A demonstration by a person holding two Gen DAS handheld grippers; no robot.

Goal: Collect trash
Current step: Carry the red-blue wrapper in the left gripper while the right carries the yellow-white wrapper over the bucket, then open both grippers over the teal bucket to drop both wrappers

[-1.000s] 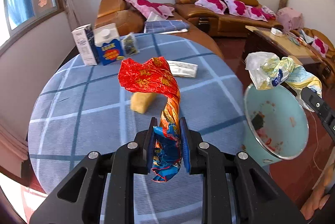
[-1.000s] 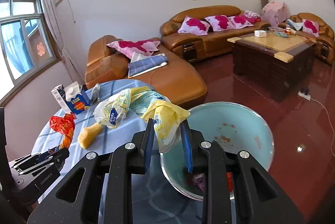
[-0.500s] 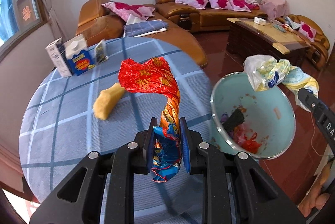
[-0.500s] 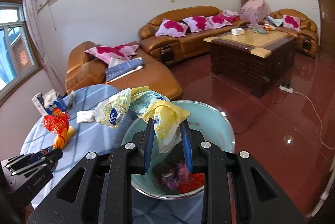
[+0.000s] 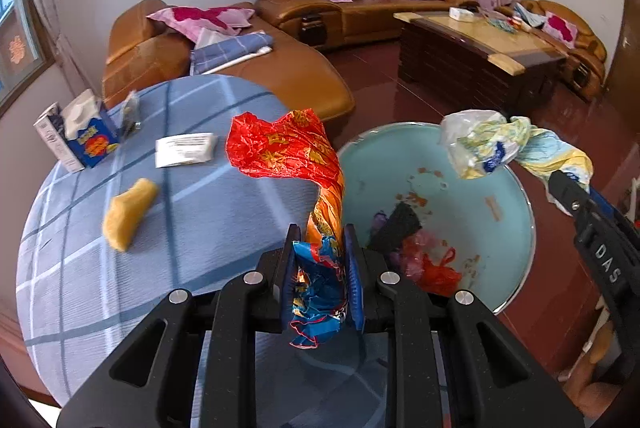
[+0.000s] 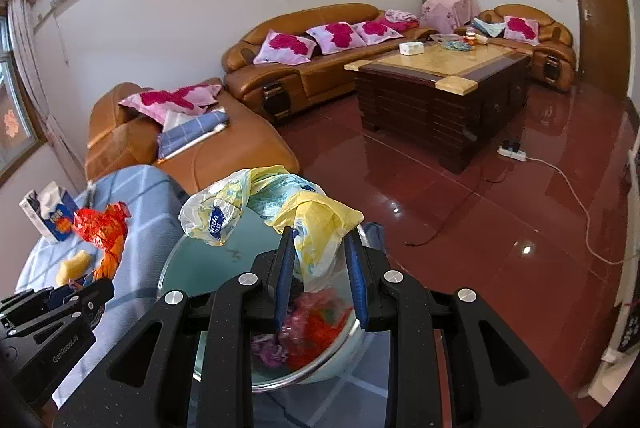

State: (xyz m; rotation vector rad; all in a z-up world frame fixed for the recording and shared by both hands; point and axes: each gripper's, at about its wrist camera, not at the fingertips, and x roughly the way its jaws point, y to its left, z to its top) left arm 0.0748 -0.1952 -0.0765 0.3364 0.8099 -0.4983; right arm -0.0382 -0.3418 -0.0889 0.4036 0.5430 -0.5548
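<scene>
My left gripper is shut on a red and blue foil wrapper, held at the table edge beside the pale green trash bin. The wrapper also shows in the right wrist view. My right gripper is shut on a crumpled yellow and white plastic bag, held above the bin. The bag also shows in the left wrist view. The bin holds red, pink and dark scraps.
On the round blue checked table lie a yellow sponge-like piece, a white packet and cartons at the far edge. Beyond are tan sofas, a dark coffee table and a red floor with a cable.
Both grippers have swung right, away from the table. The bin has come closer and more beneath them, its contents now showing. Both still hold their trash.
</scene>
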